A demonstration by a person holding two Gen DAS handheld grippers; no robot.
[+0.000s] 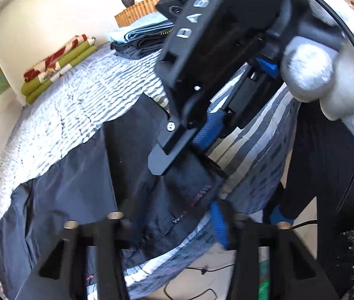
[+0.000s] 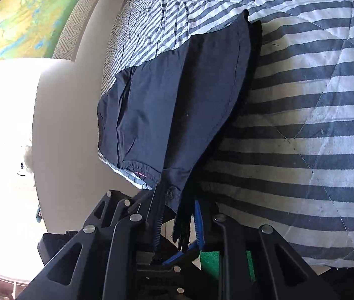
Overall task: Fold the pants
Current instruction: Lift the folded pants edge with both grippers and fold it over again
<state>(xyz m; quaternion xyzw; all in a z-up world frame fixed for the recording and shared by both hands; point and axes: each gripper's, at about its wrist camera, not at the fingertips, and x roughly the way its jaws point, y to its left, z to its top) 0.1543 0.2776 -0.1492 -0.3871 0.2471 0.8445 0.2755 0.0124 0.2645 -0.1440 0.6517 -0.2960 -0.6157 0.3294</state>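
Dark navy pants [image 1: 76, 187] lie spread on a striped quilt [image 1: 81, 95], with the waistband end raised off the bed's edge. My right gripper [image 1: 187, 160] comes in from the upper right and pinches that waistband. In the right wrist view, the right gripper [image 2: 177, 215] has its blue pads [image 2: 198, 222] shut on the cloth, and the pants [image 2: 177, 87] stretch away over the quilt [image 2: 302, 125]. My left gripper [image 1: 166, 222] is low in its own view with its jaws apart. The waistband edge hangs between them, beside one blurred blue pad [image 1: 220, 225].
A gloved hand [image 1: 307, 70] holds the right gripper, and a dark trouser leg [image 1: 327, 162] stands beside the bed. Folded clothes [image 1: 139, 35] and a green and red folded cloth [image 1: 59, 62] lie at the far end. A cable [image 1: 202, 270] runs on the floor below.
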